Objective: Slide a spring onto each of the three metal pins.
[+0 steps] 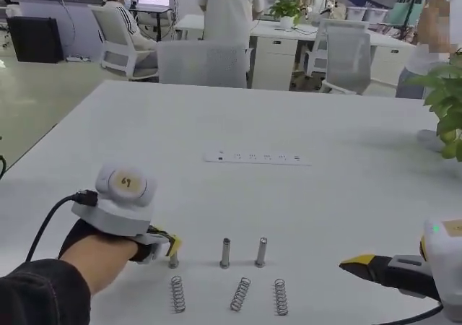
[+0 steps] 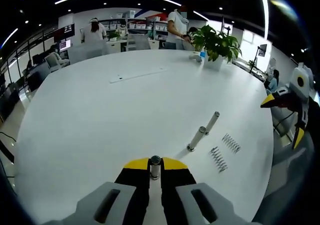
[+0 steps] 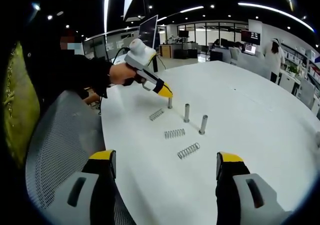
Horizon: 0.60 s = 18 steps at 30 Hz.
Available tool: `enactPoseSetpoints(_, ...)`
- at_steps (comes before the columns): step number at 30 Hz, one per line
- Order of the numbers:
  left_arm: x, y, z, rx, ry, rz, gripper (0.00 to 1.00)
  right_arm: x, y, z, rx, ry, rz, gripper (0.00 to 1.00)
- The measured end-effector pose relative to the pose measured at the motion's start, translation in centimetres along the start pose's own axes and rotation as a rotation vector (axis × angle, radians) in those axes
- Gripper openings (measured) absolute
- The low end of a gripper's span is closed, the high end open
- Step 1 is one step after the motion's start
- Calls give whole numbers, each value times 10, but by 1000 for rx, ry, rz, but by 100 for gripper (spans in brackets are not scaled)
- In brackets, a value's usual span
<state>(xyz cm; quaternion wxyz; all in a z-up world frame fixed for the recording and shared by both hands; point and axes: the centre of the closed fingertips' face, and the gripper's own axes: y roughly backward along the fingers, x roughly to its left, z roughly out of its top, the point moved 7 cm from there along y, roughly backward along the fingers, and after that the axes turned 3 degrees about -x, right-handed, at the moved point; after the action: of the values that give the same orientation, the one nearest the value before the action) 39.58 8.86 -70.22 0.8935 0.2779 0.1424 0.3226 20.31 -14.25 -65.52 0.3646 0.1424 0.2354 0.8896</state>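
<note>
I see three pins standing upright in a row along the near edge of the table: the left pin [image 1: 173, 261], the middle pin [image 1: 225, 253] and the right pin [image 1: 260, 253]. They are near each other but do not touch. The three springs lie flat between this row and the near edge, one before each pin: left spring [image 1: 177, 295], middle spring [image 1: 240, 294], right spring [image 1: 280, 297]. No spring is on a pin yet.

My left gripper [image 1: 171, 248] has its jaws pressed together on the left pin; in the left gripper view the top of the pin stands between the two yellow tips. My right gripper [image 1: 359, 263] is over the near edge, to the right of the springs and well apart from them. Its jaws stand wide apart and hold nothing.

Further in, at the middle of the table [image 1: 144, 144], lies a power strip [image 1: 256, 157]. A plant [image 1: 447, 101] is at the right edge.
</note>
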Motion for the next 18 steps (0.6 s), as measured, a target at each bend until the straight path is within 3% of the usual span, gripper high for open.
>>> enactPoseSetpoints(18,-2,0,-1,-15,-22,-2,0,0,0,0,8,4,3,81)
